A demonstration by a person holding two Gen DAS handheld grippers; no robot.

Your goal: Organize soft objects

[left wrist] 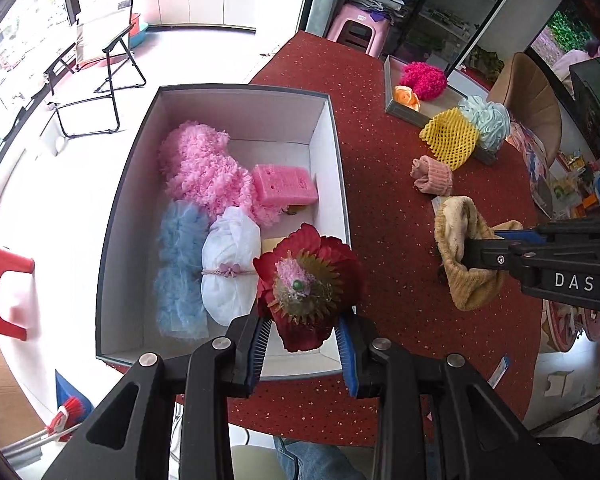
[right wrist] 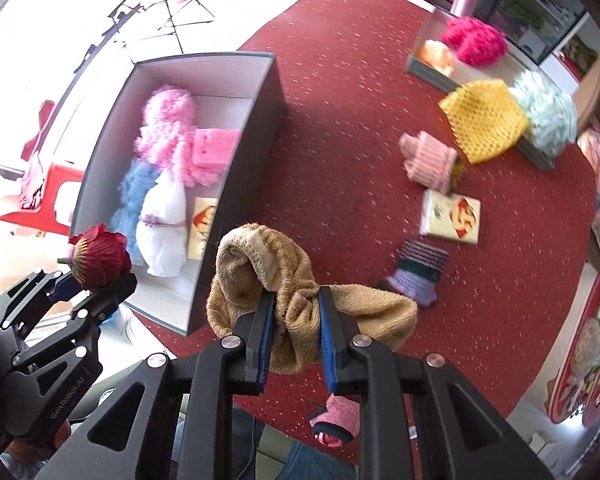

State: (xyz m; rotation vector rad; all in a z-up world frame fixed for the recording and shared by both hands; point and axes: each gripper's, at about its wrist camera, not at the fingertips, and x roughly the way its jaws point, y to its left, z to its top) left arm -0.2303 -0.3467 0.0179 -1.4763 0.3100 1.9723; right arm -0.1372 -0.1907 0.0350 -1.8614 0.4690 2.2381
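My left gripper (left wrist: 304, 344) is shut on a dark red fabric flower (left wrist: 308, 288) and holds it over the near right corner of the open white box (left wrist: 236, 98). The flower also shows in the right wrist view (right wrist: 100, 258). The box holds a pink fluffy piece (left wrist: 204, 168), a pink sponge (left wrist: 284, 184), a blue tulle piece (left wrist: 178, 268) and a white tied bundle (left wrist: 230, 264). My right gripper (right wrist: 296, 320) is shut on a tan knitted sock (right wrist: 268, 276), held above the red table, right of the box.
On the red tablecloth (right wrist: 340, 100) lie a pink sock (right wrist: 428, 160), a striped purple sock (right wrist: 420, 268), a tissue pack (right wrist: 450, 214) and a pink striped sock (right wrist: 336, 420). A grey tray (right wrist: 428, 72) at the far right holds magenta, orange, yellow and pale blue soft items.
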